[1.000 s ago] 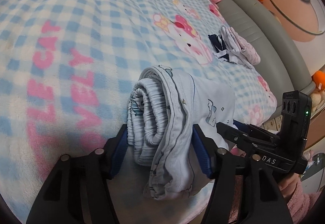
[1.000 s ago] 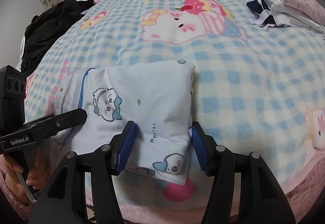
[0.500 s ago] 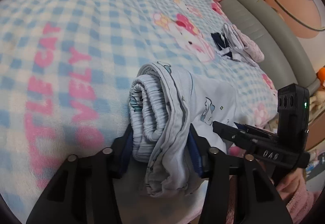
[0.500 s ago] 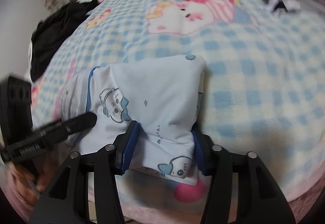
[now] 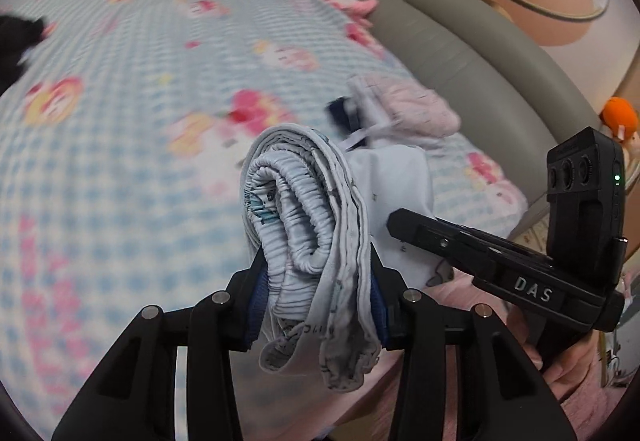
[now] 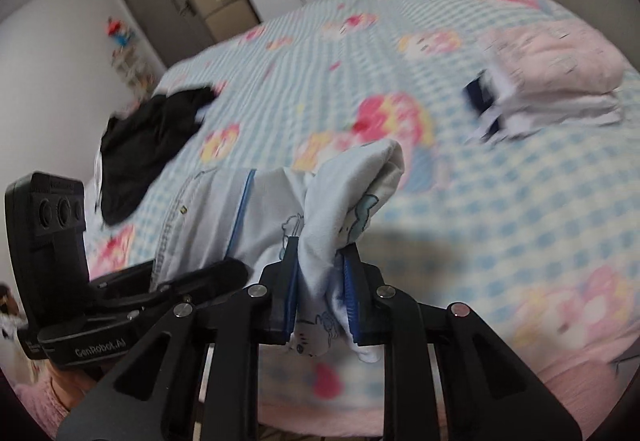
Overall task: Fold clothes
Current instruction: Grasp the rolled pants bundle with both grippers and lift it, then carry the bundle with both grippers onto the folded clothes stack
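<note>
Left tool (image 5: 316, 281) clenched on folded pale-blue garment (image 5: 304, 209). Right tool (image 6: 320, 281) clamped on its other end, above checked bed (image 6: 480, 201).

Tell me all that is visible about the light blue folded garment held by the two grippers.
The light blue garment looks like soft cotton, printed with small cartoon figures. It is folded; a ribbed elastic band curls at one end, and a blue piping line runs across. The left hand-held gripper pinches the banded end, the right hand-held gripper the other edge. It appears lifted above the checked blanket.
</note>
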